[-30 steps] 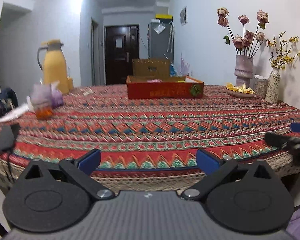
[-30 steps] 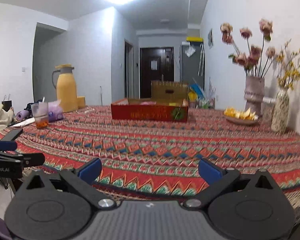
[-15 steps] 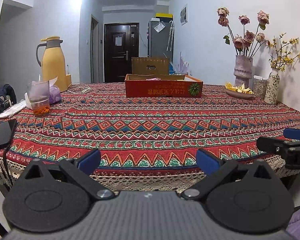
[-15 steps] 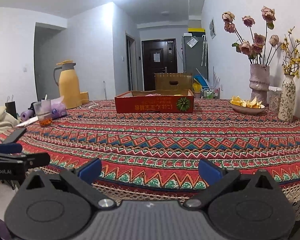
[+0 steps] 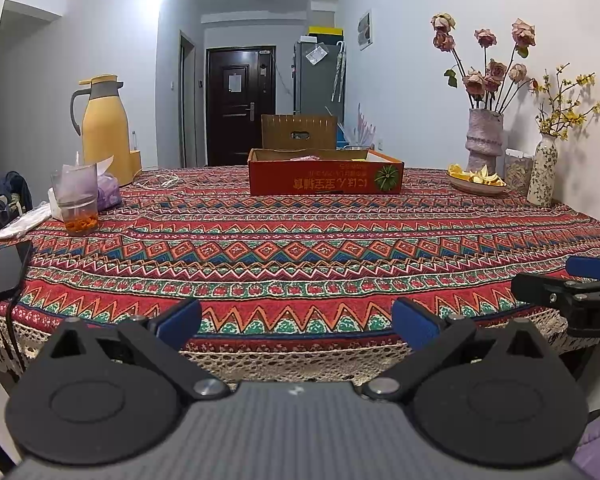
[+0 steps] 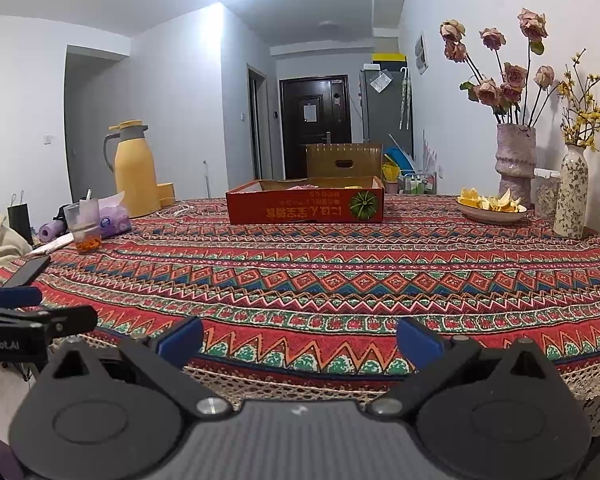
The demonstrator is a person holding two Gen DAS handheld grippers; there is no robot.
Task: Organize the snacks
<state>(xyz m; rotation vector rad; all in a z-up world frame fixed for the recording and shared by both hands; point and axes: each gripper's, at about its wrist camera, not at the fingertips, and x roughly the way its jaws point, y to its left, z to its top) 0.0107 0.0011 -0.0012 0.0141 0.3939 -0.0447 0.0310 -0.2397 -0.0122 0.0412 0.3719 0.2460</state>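
- Both claws hang at the near edge of the bench [image 5: 300,240], draped in a red zigzag-patterned cloth; the left claw [image 5: 296,316] has its blue-padded jaws spread wide and empty.
- The right claw [image 6: 298,336] is likewise wide and holds nothing.
- The shallow red cardboard box with a green melon print [image 5: 326,178] sits at the far end of the bench, dead ahead at 12 o'clock of the left claw and well apart from it.
- From the right claw, the same box [image 6: 306,206] also lies at about 12 o'clock, its long side running crosswise to the line of reach.
- Pale packets, likely the snacks, just show over the rim; what they are cannot be told.
- Neither claw looks clearly nearer, so either probably must travel straight forward across the whole cloth.
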